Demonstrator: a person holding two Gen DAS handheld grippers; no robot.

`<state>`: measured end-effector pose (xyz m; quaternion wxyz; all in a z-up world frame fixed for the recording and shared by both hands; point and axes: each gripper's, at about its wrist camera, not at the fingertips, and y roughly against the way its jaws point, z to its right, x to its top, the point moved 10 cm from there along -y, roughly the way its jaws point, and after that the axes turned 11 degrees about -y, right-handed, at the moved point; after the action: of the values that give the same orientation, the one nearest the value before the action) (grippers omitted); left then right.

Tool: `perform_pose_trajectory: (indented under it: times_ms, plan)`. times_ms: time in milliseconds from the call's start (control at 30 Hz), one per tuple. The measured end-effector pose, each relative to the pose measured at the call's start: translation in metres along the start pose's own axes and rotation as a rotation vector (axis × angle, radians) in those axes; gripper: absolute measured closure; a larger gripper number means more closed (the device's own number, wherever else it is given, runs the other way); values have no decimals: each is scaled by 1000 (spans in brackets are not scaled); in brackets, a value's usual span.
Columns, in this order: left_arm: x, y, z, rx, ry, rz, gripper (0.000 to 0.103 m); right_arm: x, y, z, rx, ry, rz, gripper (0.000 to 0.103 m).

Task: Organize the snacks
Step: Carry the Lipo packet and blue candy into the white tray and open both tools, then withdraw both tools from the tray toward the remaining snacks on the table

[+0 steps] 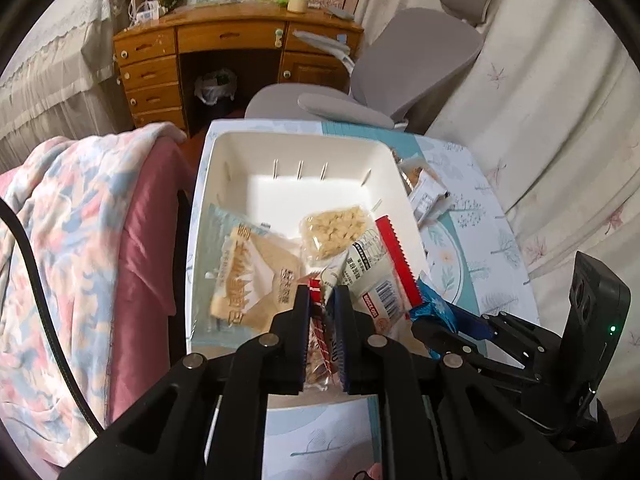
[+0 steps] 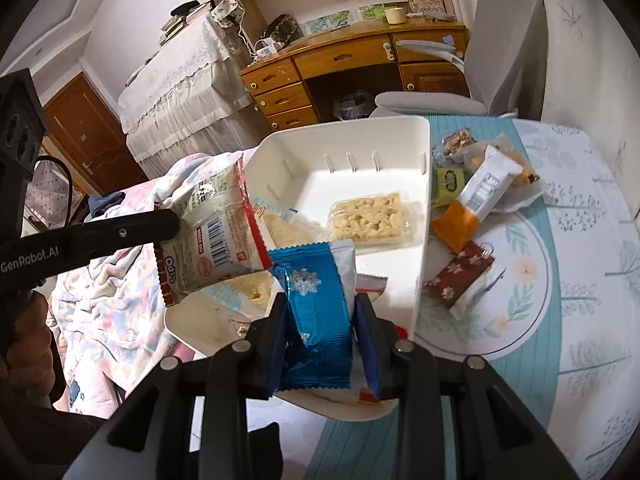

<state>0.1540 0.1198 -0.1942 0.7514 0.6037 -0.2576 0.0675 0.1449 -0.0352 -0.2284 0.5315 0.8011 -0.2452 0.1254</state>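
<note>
- Snacks over the white bin (image 1: 256, 148): left hand-held gripper (image 1: 323, 292) pinches a red-edged white packet (image 2: 216, 240) above it.
- Right hand-held gripper (image 2: 320, 304) clamps a blue packet (image 2: 316, 320) at the bin's near edge.
- Clear cracker pack (image 2: 368, 216) lies inside.
- More packets (image 2: 480, 196) sit on the table (image 2: 580, 280) beside the bin.
</note>
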Motion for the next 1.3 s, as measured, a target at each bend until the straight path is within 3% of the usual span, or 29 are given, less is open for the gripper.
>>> perform_pose_trajectory:
  times_ms: [33,100,167,300,400,500,1000,1300]
  plan:
    - [-2,-1,-2,4,0,-13,90,-2,-2,-1,5,-8,-6,65]
    - [-7,-3,-7,13,9,-35,77,-6,-4,-1,6,-21,-12,48]
    - [-10,-4,-11,13,20,-47,71,-8,-3,-1,1,-24,-8,41]
    - [-16,-5,-15,7,37,-72,54,-8,3,-1,-11,-26,-2,37]
    - [-19,-3,-17,7,53,-85,51,-8,11,0,-24,-27,1,32]
    - [-20,-2,-19,11,69,-113,39,-8,19,4,-43,-27,2,31]
    - [11,1,-4,-21,11,-146,34,8,52,46,-143,-15,6,26]
    - [49,-4,15,-38,-61,-159,28,31,59,70,-128,-24,9,25]
